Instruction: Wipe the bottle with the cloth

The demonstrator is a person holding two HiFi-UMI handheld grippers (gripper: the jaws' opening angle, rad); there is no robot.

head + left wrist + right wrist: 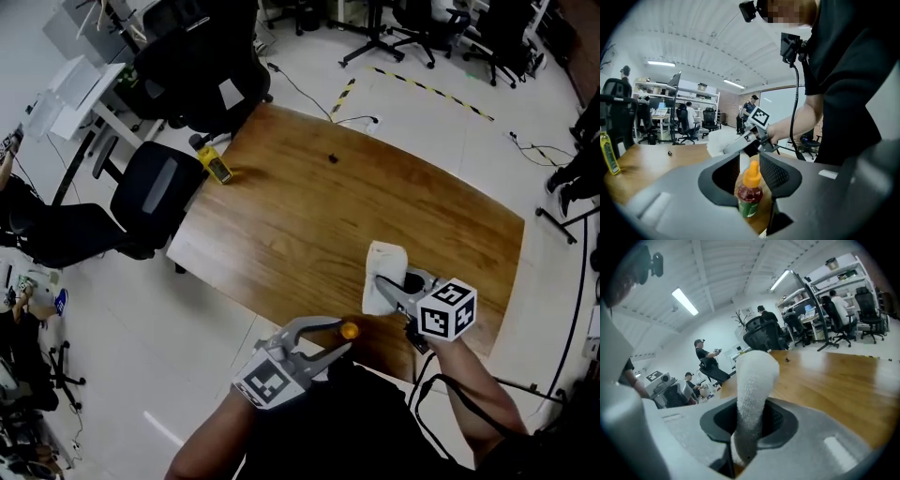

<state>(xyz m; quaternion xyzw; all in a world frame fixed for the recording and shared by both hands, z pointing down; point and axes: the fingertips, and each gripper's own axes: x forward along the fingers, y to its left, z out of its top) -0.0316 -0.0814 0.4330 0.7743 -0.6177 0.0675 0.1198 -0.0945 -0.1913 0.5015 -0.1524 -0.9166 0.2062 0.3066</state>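
A small red sauce bottle with an orange cap (750,194) stands at the near edge of the wooden table (309,216); only its cap (349,330) shows in the head view. My left gripper (345,336) is open, its jaws on either side of the bottle with a gap around the cap. My right gripper (382,287) is shut on a white cloth (384,272), which sticks up between its jaws (754,380). The cloth hangs just right of the bottle and a little beyond it, apart from it.
A yellow bottle (216,167) lies at the table's far left corner, and a small dark object (332,157) sits near the far edge. Black office chairs (155,187) stand off the left side. People are at desks in the background.
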